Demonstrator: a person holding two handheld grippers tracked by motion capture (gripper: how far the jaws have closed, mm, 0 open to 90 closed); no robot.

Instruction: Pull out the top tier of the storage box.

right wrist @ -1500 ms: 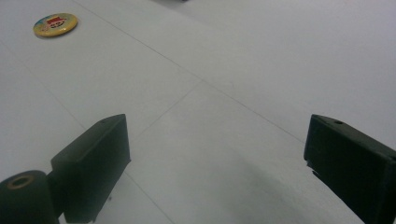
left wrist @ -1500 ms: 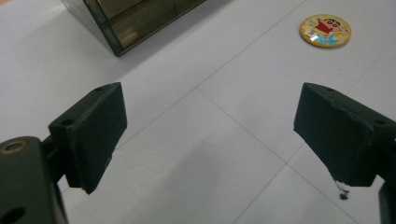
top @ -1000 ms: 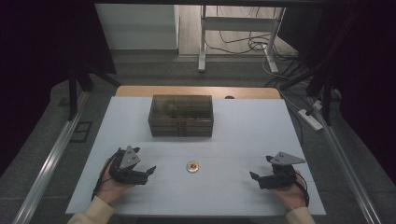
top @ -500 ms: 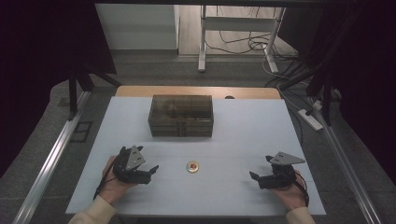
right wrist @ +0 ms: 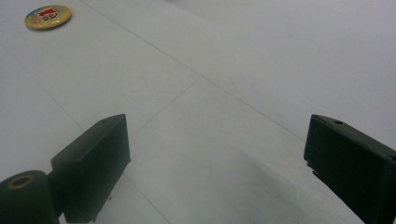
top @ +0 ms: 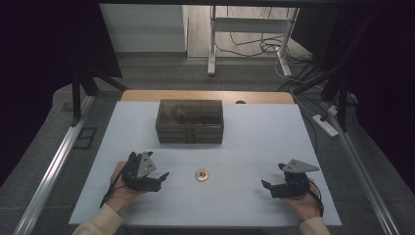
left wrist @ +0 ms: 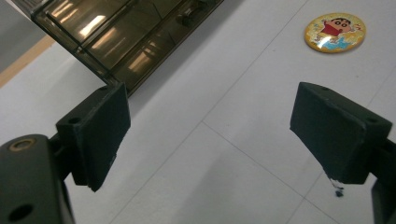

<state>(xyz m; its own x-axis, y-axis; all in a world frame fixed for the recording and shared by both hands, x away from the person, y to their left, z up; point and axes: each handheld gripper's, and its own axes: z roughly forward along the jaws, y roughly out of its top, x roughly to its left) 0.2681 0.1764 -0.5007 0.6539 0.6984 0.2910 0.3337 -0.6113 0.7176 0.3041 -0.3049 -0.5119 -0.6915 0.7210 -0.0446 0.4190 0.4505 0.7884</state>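
Round cartoon badge [top: 201,174] lies on white table [top: 254,142], nearer than smoky drawer box [top: 190,120]; left gripper [top: 159,177] and right gripper [top: 268,186] flank the badge, jaws apart, empty

— What is the bench [top: 254,142] made of, under the left tool [left wrist: 210,135]?

— A matt white board, smooth, with thin seams between its panels. A strip of bare wood [top: 147,95] shows along its far edge.

— And the box [top: 189,121] ahead of that tool?

— Smoky, see-through plastic, glossy (it throws back warm streaks of light in the left gripper view).

— The round badge [left wrist: 335,31] to the tool's front right?

— A shiny face, printed with a cartoon, with a yellow rim that gleams.

— The tools themselves?

— Black and matt; the pads [left wrist: 105,133] look slightly rough, like hard rubber or plastic. The right tool [right wrist: 219,163] looks the same, with a brass-coloured metal eyelet [right wrist: 19,182] at its left jaw. Each carries a dull grey plate [top: 299,166] on top.
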